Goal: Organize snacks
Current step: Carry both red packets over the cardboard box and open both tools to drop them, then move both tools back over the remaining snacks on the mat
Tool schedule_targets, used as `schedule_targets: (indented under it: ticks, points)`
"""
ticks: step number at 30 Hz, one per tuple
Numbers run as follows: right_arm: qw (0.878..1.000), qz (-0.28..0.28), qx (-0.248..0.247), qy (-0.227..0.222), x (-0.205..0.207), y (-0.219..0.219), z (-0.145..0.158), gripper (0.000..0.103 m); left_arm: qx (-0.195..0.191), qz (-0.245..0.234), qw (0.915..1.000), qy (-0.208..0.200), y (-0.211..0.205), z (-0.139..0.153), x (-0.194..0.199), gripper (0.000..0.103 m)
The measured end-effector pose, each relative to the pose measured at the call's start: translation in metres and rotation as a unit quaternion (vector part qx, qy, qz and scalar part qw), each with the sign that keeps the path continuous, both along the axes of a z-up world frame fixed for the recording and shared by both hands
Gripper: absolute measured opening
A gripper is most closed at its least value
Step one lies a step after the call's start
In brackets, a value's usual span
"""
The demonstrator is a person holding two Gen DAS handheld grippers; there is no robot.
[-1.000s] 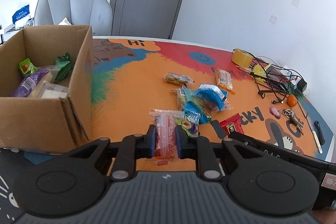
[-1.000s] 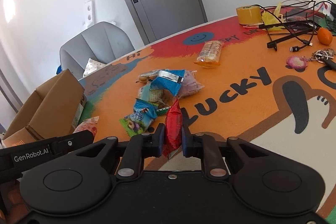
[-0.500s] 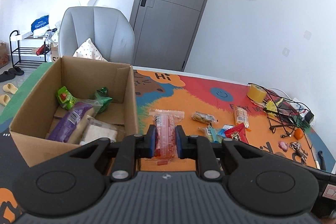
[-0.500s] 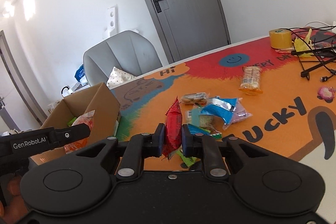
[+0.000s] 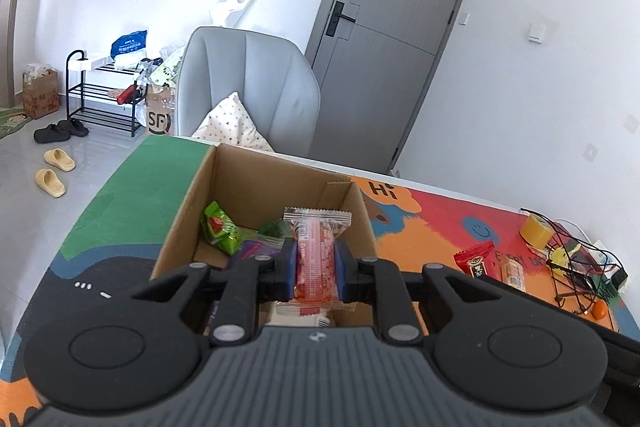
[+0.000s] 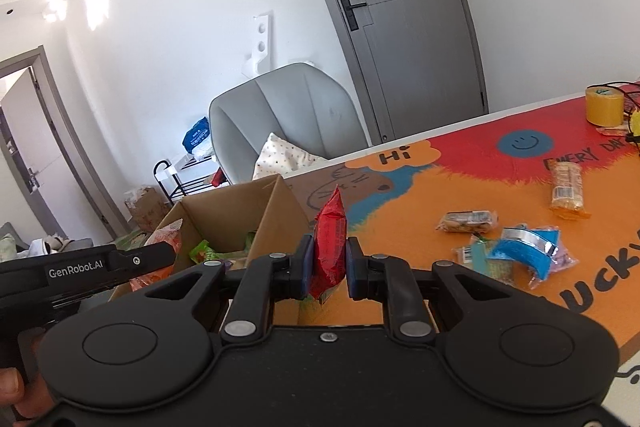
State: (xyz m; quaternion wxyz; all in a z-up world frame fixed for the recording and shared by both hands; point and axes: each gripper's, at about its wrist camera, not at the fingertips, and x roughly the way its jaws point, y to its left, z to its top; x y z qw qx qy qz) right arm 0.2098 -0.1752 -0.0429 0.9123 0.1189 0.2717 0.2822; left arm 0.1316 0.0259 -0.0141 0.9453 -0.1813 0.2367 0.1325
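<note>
**A:** Where were your two grippers, and what was in them?

**B:** Your left gripper [image 5: 314, 267] was clamped on a clear-wrapped pink snack bar [image 5: 316, 255], held upright over the open cardboard box [image 5: 182, 223]. Your right gripper [image 6: 326, 267] was clamped on a red snack packet [image 6: 330, 247], which stood on edge between the blue pads, beside the box's right wall and over the orange part of the table mat [image 6: 404, 223].

**A:** What else lay around you?

**B:** Inside the box sat a green packet [image 5: 220, 231] and something purple, partly behind your left gripper. On the mat to your right lay loose snacks — a brown bar [image 6: 468, 221], a long biscuit pack [image 6: 566, 187] and a small heap with a blue wrapper [image 6: 524, 247] on top. A roll of yellow tape [image 6: 604, 105] stood near the far edge, next to a tangle of black cables [image 5: 580, 259]. Behind the table were a grey chair [image 5: 248, 87] with a spotted cushion [image 5: 232, 129], a grey door [image 5: 392, 39] and a black shoe rack [image 5: 102, 99].

**A:** What stood in the way, or was hard to make out?

**B:** Each gripper's black body filled the bottom of its own view, hiding the near side of the box and the near table. In the right view, your left gripper's side crossed in front of the box — only its lettered arm showed. The print on the snack wrappers was too small to read, and a hand [image 6: 16, 397] was cut off at the lower left corner.
</note>
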Motion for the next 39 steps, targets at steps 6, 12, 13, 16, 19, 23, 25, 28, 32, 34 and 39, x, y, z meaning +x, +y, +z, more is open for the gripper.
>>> schedule_targets:
  ticks: [6, 12, 13, 16, 19, 23, 25, 28, 32, 34, 39]
  points:
    - [1.0, 0.019, 0.0, -0.004, 0.004, 0.022, 0.005, 0.018, -0.01, 0.021, 0.9997, 0.006, 0.021, -0.003, -0.001, 0.018]
    - [0.999, 0.032, -0.002, -0.008, 0.006, 0.042, 0.009, 0.018, -0.015, 0.034, 0.9993, 0.009, 0.037, -0.006, -0.005, 0.018]
    - [0.999, 0.035, -0.002, -0.008, 0.006, 0.045, 0.01, 0.018, -0.016, 0.034, 0.9992, 0.012, 0.039, -0.007, -0.005, 0.018]
    - [0.999, 0.042, -0.004, -0.009, 0.006, 0.055, 0.01, 0.018, -0.018, 0.04, 0.9989, 0.016, 0.045, -0.008, -0.005, 0.023]
    - [0.999, 0.048, -0.005, -0.007, 0.007, 0.063, 0.009, 0.018, -0.021, 0.041, 0.9989, 0.014, 0.047, -0.008, -0.008, 0.024]
    - [0.999, 0.052, -0.007, -0.005, 0.01, 0.072, 0.01, 0.018, -0.025, 0.046, 0.9986, 0.01, 0.053, -0.006, -0.012, 0.024]
    - [0.999, 0.053, -0.007, -0.005, 0.012, 0.076, 0.011, 0.018, -0.028, 0.048, 0.9984, 0.008, 0.056, -0.006, -0.014, 0.024]
    - [0.999, 0.053, -0.006, -0.003, 0.016, 0.082, 0.012, 0.018, -0.029, 0.049, 0.9984, 0.008, 0.056, -0.005, -0.015, 0.025]
    - [0.998, 0.055, 0.007, -0.005, 0.021, 0.087, 0.013, 0.028, -0.032, 0.051, 0.9982, 0.008, 0.056, -0.005, -0.017, 0.034]
    - [0.999, 0.046, 0.009, -0.005, 0.022, 0.086, 0.013, 0.042, -0.031, 0.052, 0.9981, 0.009, 0.056, -0.005, -0.017, 0.041]
    - [0.999, 0.036, 0.007, 0.001, 0.016, 0.076, 0.01, 0.045, -0.031, 0.049, 0.9983, 0.004, 0.052, -0.003, -0.018, 0.056]
